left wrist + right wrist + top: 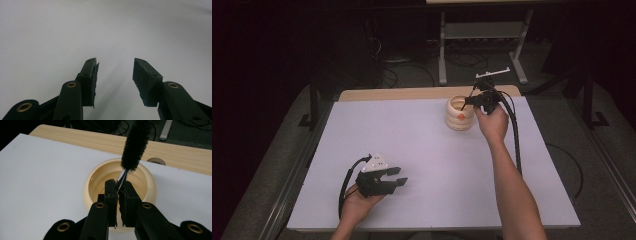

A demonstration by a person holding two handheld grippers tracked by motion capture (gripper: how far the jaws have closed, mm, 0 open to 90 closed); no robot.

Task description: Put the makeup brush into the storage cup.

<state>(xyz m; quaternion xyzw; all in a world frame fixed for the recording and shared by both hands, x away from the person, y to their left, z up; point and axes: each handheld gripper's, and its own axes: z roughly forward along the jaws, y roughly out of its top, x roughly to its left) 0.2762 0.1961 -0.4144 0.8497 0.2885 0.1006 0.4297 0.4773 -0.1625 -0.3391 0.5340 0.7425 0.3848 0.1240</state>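
Right tool (117,185) clamps the thin wire stem of a black bottle brush (135,143), its two black jaws pressed nearly together on the metal just below the bristles, above the open mouth of a cream-coloured ribbed jar (93,178). Seen along that tool, the bristle head rises up and away from the jaws, over the jar's far rim, while the jar's pale, glossy inside lies directly beneath the grip. From the high view, the right tool (468,102) is held by the person's right hand (493,122) at the far right part of the white tabletop (422,150), touching or just above the jar's (460,116) rim; whether the brush stem touches the jar cannot be told. The jar stands upright near the tabletop's far edge, an orange mark on its near side, with a strip of bare wood behind it. Well apart, at the near left of the tabletop, the left tool (398,181) rests in the person's left hand (357,200), a grey three-cornered plate on top and a black cable looping from it. Its own view shows the left tool (115,75) with jaws standing about halfway apart and nothing between them, pointing over the plain white surface.
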